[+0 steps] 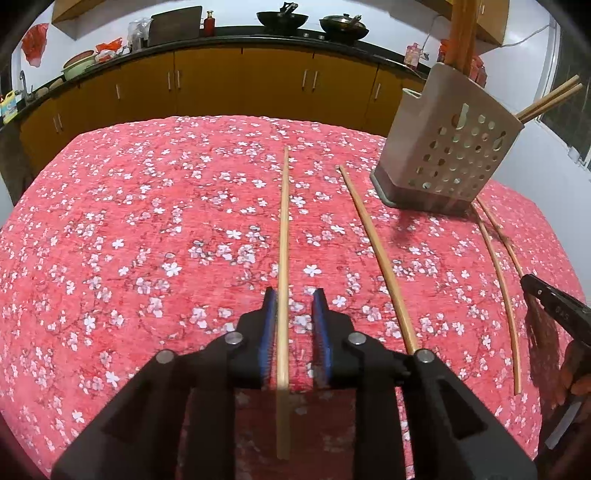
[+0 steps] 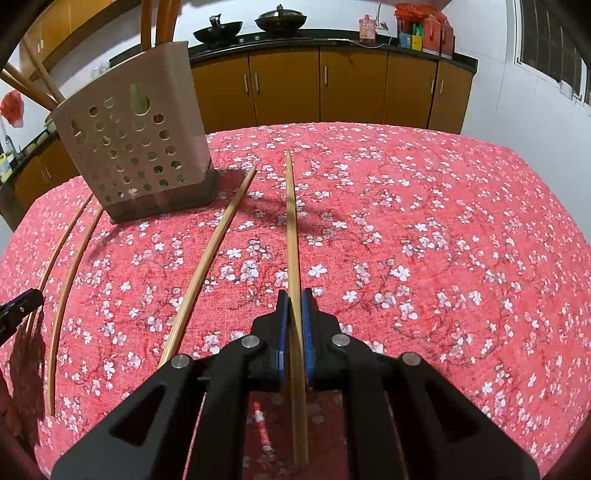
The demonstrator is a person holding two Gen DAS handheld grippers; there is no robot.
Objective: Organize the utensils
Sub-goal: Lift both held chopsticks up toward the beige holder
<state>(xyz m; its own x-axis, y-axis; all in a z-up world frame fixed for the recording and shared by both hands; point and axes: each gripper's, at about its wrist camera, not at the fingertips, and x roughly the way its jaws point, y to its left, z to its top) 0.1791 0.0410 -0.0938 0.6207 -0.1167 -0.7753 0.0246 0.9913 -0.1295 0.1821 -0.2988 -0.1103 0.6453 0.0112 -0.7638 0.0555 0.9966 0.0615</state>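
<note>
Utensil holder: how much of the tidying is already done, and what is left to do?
Done: the holder already contains some wooden utensils. In hand: the right gripper is shut on one chopstick, and the left gripper is open around a second chopstick, not clamping it. Left: a third chopstick and a fourth chopstick lie loose on the tablecloth. None of the four is in the holder yet.

Floral red tablecloth, yellow cabinets, two woks
</note>
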